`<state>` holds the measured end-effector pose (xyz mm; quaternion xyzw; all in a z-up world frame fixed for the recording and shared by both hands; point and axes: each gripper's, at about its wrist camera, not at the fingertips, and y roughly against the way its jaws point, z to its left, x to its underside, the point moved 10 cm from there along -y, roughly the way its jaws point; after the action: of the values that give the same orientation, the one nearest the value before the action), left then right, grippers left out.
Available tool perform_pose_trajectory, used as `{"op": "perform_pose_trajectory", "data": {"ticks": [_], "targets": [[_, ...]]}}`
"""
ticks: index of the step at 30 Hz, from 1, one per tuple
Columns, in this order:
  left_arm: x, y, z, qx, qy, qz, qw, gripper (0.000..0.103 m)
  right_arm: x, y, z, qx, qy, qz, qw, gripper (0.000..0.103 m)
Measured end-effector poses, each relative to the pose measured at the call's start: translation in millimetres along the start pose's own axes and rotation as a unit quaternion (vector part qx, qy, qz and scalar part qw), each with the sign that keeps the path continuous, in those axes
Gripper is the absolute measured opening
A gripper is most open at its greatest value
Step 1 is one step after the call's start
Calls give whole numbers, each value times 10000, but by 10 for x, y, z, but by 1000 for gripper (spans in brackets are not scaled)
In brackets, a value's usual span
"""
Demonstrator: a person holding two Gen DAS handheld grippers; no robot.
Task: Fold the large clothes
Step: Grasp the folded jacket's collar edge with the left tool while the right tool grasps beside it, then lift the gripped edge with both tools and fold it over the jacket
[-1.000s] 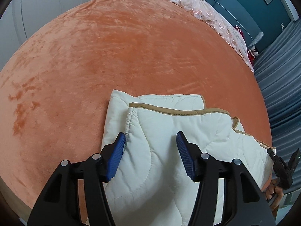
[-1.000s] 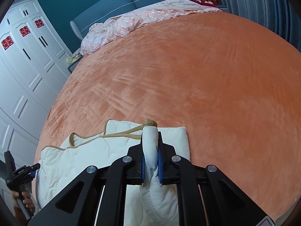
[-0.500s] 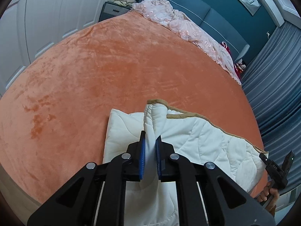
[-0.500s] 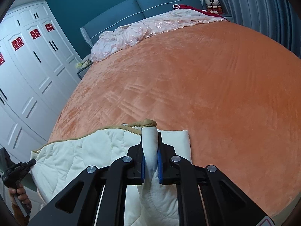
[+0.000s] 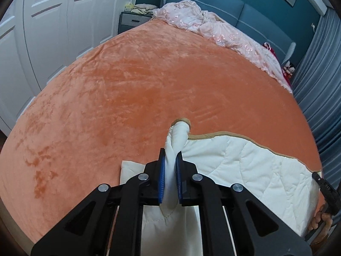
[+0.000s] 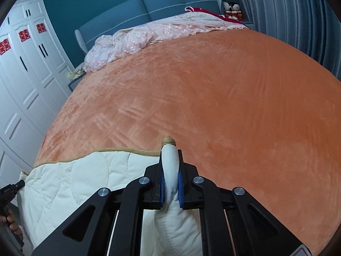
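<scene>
A cream quilted garment (image 5: 245,166) with tan edging hangs stretched over the near part of the orange bed (image 5: 149,89). My left gripper (image 5: 170,160) is shut on one bunched top corner of it, whose tan-trimmed tip sticks out past the blue pads. In the right wrist view the same garment (image 6: 74,183) spreads to the left, and my right gripper (image 6: 170,170) is shut on its other top corner. A lower layer (image 5: 130,170) of the garment shows left of the left gripper. The trimmed edge runs taut between both grippers.
A crumpled pink lace bedspread (image 6: 149,36) lies along the blue headboard (image 6: 170,4). White wardrobe doors (image 6: 25,68) stand at the left, grey curtains (image 6: 298,21) at the right. A bedside cabinet (image 5: 132,21) sits by the headboard. A hand (image 5: 321,219) holds the other gripper's handle.
My left gripper went from open over the garment to shut on its corner and lifted it. Both grippers rose, pulling the top edge up and taut off the bed.
</scene>
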<state>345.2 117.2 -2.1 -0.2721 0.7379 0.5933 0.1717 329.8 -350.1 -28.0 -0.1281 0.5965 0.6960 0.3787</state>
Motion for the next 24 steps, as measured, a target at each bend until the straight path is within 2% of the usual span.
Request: {"op": "perform_pose_trajectory", "data": {"ticks": [4, 10, 19, 24], "targets": [[242, -408, 113, -405, -101, 309, 9987, 9, 210, -337, -146, 188, -127, 343, 9992, 8], [529, -686, 265, -559, -94, 418, 9975, 12, 557, -659, -259, 286, -110, 691, 9971, 9], [651, -818, 238, -914, -350, 27, 9952, 16, 722, -807, -249, 416, 35, 530, 9977, 11], [649, -833, 248, -887, -310, -98, 9955, 16, 738, -837, -255, 378, -3, 405, 9985, 11]]}}
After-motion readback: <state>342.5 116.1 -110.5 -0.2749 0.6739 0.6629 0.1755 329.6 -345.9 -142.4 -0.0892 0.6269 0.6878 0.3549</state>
